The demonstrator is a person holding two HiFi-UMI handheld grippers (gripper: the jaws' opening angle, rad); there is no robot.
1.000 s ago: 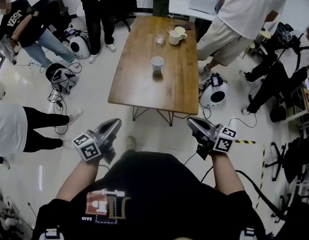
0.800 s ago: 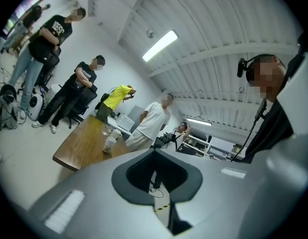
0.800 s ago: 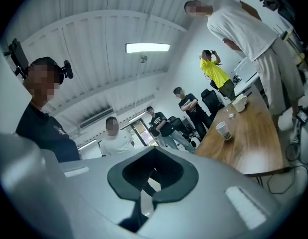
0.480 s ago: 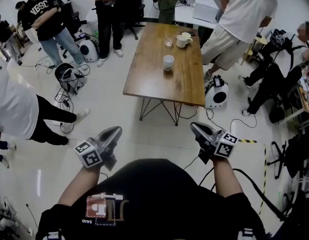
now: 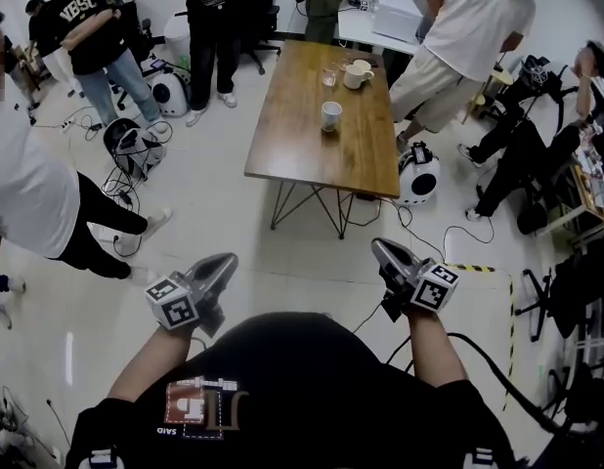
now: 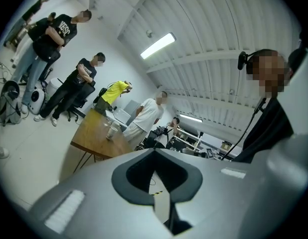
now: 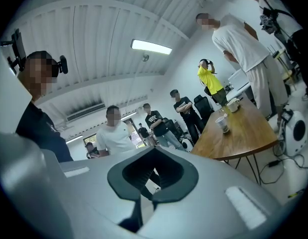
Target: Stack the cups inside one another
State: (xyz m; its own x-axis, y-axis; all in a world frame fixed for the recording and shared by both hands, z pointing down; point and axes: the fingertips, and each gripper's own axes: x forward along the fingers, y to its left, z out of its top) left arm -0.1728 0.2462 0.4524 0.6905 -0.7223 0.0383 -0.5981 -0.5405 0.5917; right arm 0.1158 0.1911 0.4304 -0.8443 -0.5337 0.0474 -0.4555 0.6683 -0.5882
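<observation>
A white paper cup [image 5: 330, 115] stands alone mid-way along the wooden table [image 5: 302, 154], far ahead of me. At the table's far end are a white mug [image 5: 356, 73] and a clear glass [image 5: 328, 76]. My left gripper [image 5: 227, 259] and right gripper [image 5: 377, 246] are held level close to my body, well short of the table, both shut and holding nothing. The left gripper view shows the cup [image 6: 111, 132] small on the table [image 6: 91, 138] beyond its jaws. The right gripper view shows the cup [image 7: 223, 124] and mug [image 7: 233, 105].
Several people stand around the table, one in white [image 5: 458, 37] at its right side and one [image 5: 28, 193] close on my left. Cables and round white devices [image 5: 417, 176] lie on the floor beside the table. Striped tape [image 5: 468, 268] marks the floor at right.
The table looks smaller and farther off than before, shifted to the right of the head view. Both grippers stay shut in front of my body.
</observation>
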